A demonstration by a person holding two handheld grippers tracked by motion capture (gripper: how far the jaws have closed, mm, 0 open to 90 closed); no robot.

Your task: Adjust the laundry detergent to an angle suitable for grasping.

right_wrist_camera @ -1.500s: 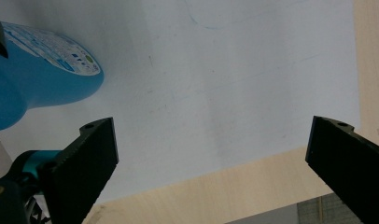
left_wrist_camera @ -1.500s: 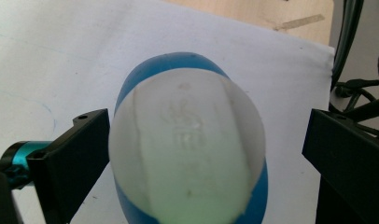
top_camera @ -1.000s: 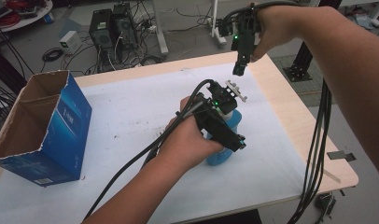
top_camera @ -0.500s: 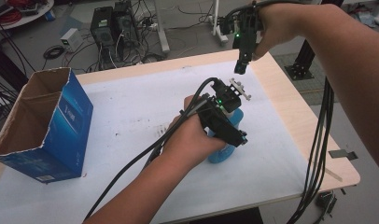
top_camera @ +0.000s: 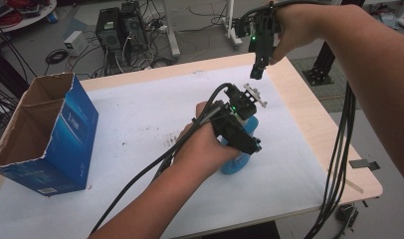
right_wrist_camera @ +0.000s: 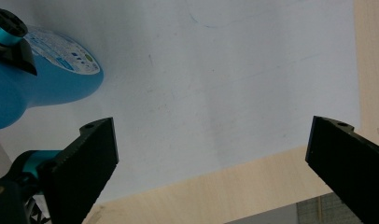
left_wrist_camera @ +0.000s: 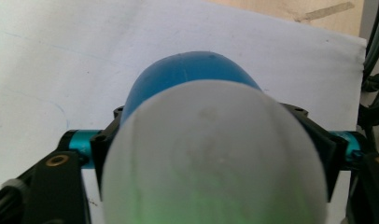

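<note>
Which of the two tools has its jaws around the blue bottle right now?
The left tool, low over the white sheet, has just been closing on the blue bottle. The right tool hangs above with jaws wide apart and nothing between them.

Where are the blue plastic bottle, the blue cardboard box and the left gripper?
blue plastic bottle (left_wrist_camera: 187, 70), left gripper view, rounded blue body behind its white cap.
blue cardboard box (top_camera: 75, 134), high view, printed blue side.
left gripper (top_camera: 241, 141), high view, jaws closed around the bottle.

blue bottle (top_camera: 238, 162), white cap (left_wrist_camera: 215, 154); blue box (top_camera: 65, 144).
</note>
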